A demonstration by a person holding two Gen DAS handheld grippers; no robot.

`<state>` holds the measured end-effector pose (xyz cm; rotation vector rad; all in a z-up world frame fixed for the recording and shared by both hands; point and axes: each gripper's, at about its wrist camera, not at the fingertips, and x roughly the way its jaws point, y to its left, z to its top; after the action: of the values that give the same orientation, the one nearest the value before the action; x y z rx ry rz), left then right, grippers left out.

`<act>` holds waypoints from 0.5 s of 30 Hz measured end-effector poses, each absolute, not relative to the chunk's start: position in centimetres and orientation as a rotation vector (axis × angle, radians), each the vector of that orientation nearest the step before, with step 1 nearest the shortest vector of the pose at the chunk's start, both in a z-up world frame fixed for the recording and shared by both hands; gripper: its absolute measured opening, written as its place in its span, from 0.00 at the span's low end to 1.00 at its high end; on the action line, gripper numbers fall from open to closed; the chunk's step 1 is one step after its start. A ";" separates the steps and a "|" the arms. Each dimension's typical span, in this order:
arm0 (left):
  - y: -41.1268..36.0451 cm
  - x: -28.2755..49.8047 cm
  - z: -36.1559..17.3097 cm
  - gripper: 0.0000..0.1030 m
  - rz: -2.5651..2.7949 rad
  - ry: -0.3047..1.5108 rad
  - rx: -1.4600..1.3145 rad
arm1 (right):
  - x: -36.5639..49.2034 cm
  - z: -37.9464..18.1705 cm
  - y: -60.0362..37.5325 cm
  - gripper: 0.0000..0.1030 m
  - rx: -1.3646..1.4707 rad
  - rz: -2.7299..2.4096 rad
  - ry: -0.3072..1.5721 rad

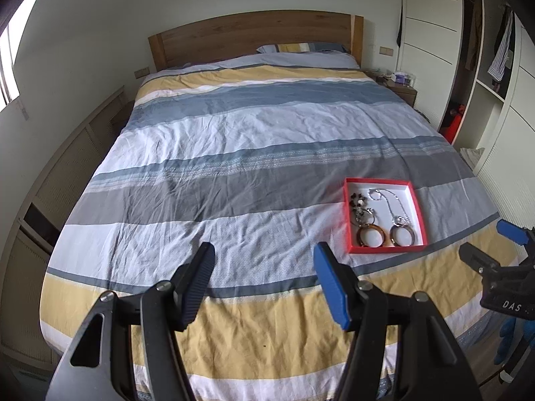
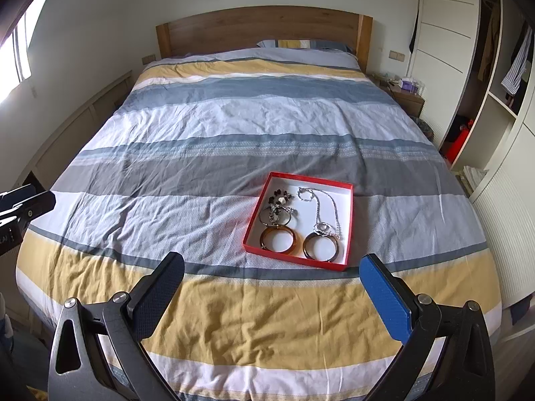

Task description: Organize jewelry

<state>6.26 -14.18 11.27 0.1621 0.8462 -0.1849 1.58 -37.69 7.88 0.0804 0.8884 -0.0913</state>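
Nearest the lens, the right gripper [image 2: 271,287] hangs over the yellow stripe of the bedspread [image 2: 234,317], jaws spread wide and holding nothing; the left gripper [image 1: 264,284] is the same, jaws apart and empty, off to the left of the tray. The red tray [image 2: 347,220] sits on the bed near the foot end, just ahead of the right gripper and to the right of the left one. Everything looks already inside it, so the task seems close to done, or not started if the pieces need sorting; I cannot tell which. Risks from here: the silver chain necklace [image 2: 326,207] lies looped, with its pendant end touching the dark bangle [image 2: 320,245], so pulling either would likely drag the other. The beaded piece [image 2: 279,202] overlaps a thin hoop [image 2: 276,219] and sits against the amber bangle [image 2: 277,240]; that cluster may snag together. The tray is light-looking card on soft, wrinkled bedding, so a push on its wall could tip or slide it. Thin chain is hard to pinch with wide flat pads and may slip. Looks: red walls, white floor, shallow; two bangles side by side at the near edge, chain on the right, dark beads at the left rear.
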 end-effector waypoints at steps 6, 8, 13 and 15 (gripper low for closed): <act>-15.1 6.4 11.5 0.58 -0.188 0.832 0.161 | 1.2 8.4 -38.0 1.00 0.081 -0.078 0.879; -15.5 6.4 11.4 0.58 -0.193 0.831 0.160 | 1.1 8.5 -38.0 1.00 0.073 -0.077 0.882; -16.1 6.3 11.4 0.58 -0.204 0.829 0.165 | 0.9 8.4 -38.0 1.00 0.064 -0.067 0.892; -16.1 6.3 11.4 0.58 -0.204 0.830 0.164 | 0.9 8.4 -37.9 1.00 0.063 -0.065 0.893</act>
<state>6.32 -16.14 11.38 0.1639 0.8296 -0.2037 0.87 -37.93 8.41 0.0629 0.8933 -0.0653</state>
